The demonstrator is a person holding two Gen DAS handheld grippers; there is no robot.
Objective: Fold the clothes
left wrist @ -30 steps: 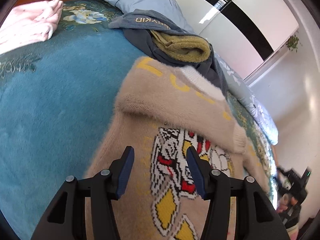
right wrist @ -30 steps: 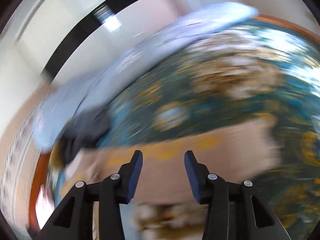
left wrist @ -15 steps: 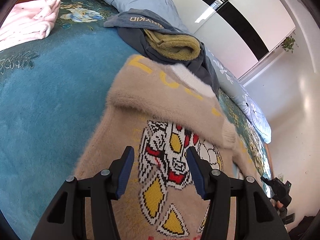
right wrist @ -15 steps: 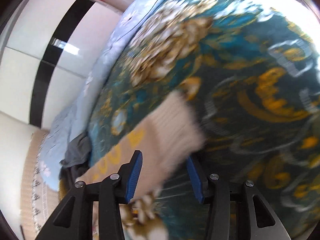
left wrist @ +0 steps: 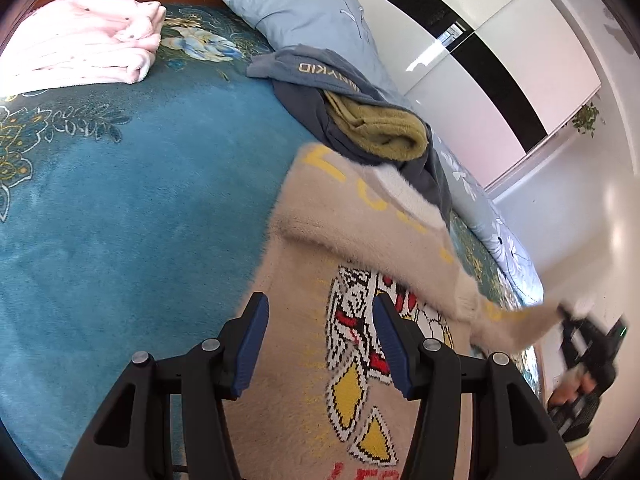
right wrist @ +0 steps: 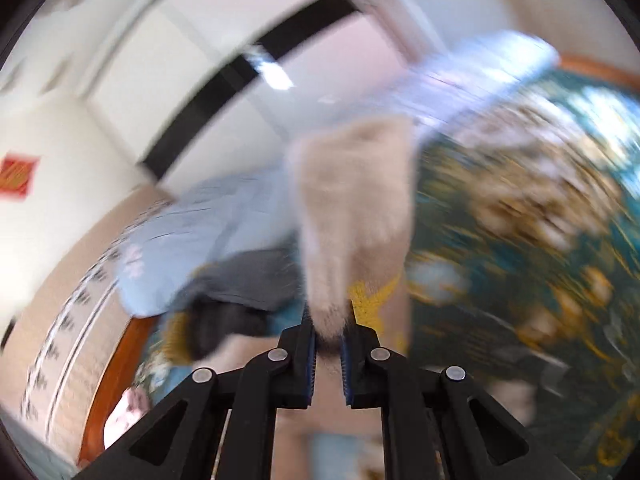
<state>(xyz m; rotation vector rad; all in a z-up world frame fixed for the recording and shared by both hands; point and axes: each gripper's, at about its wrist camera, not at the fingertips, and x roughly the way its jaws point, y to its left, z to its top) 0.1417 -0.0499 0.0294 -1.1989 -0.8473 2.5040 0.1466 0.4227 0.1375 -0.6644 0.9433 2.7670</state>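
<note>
We are seeing the right gripper pinching the beige sleeve of the sweater; the fuzzy cloth is passing up between the blue pads, which are pressed in on it; the sleeve is rising in front of the lens, its cuff end blurred; the whole right wrist view is smeared, so finer detail is not readable.

From the left wrist view the same right gripper is showing as a dark blur at the far right edge of the sweater, with the sleeve stretched toward it and lifted off the bed.

The left gripper is hanging over the sweater's front, fingers spread, nothing between them; whether the tips are brushing the knit we cannot tell.

The beige sweater is lying on the blue blanket, its patterned front facing up, one sleeve folded across the chest; yellow letters are running along the upper part.

Just beyond the sweater's collar a grey garment with an olive piece on it is lying in a heap, touching or nearly touching the sweater; beyond that heap, a pale blue pillow; well apart from the sweater, to its far left, a folded pink garment.
</note>
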